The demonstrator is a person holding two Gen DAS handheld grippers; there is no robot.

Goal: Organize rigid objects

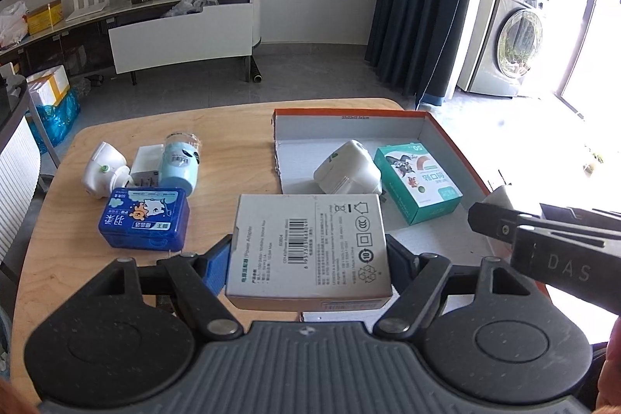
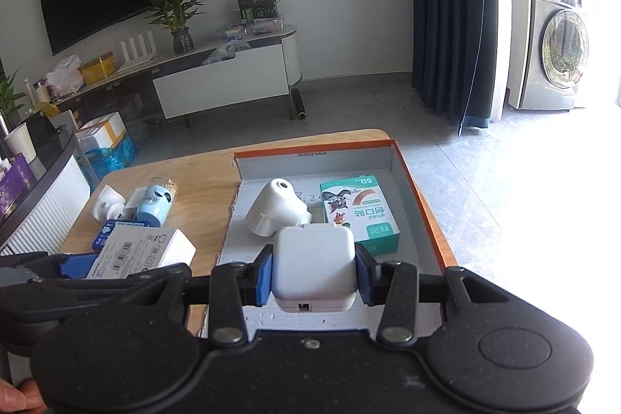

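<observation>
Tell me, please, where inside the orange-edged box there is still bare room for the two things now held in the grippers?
The box has bare floor along its far wall, behind the white plug and the green carton, and along its near edge under the white charger in the right gripper. Its middle is crowded. The left gripper holds the grey carton.

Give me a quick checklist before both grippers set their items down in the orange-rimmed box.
1. Left gripper grip on the power adapter box: ok, blue pads pressed on both sides.
2. Right gripper grip on the white charger: ok, clamped on both sides.
3. Free floor in the orange-rimmed box: ok, bare near corner in front of the bandage box and white plug-in device.
4. Room for both items together: cannot tell.
5. Grippers apart from each other: ok, but close.
6. Items left on the table: not ok, blue case and blue bottle wait.
</observation>
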